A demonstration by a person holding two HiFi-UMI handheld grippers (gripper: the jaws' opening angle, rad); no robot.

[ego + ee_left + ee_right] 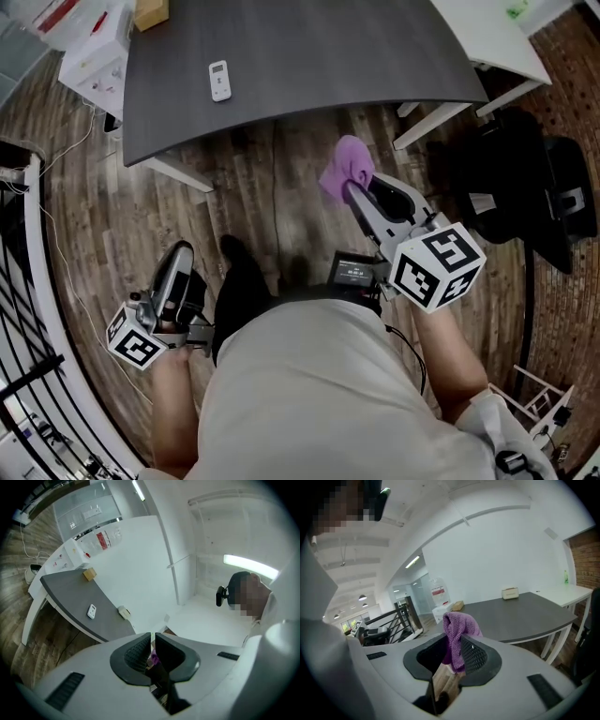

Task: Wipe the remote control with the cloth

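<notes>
The person stands on a wood floor (262, 202) in front of a dark grey tabletop (319, 56) that fills the head view from 11 to 1 o'clock. The white remote control (219, 81) lies flat on that tabletop, towards 11 o'clock, with bare surface all around it and well apart from both grippers. A cardboard box (150, 11) sits near the tabletop's far corner, at 11 o'clock from the remote control. The right gripper (354, 192) is held over the floor, at 1 o'clock from the person's body, just short of the tabletop's near edge. Its jaws are clamped on a purple cloth (345, 169), which bunches up above the tips and hangs a little way down between them. The right gripper view shows the same grip: the cloth (457, 627) is pinched in the right gripper (457, 641) and the tabletop (520, 609) stretches beyond it at 2 o'clock, carrying a small beige box (510, 593). The left gripper (178, 262) is low at 8 o'clock in the head view, over the floor and away from the tabletop. In the left gripper view, the left gripper (153, 637) has its jaws drawn almost together, leaving only a thin slit, and nothing is gripped between them. In that view the remote control (92, 611) is seen far off at 10 o'clock.
</notes>
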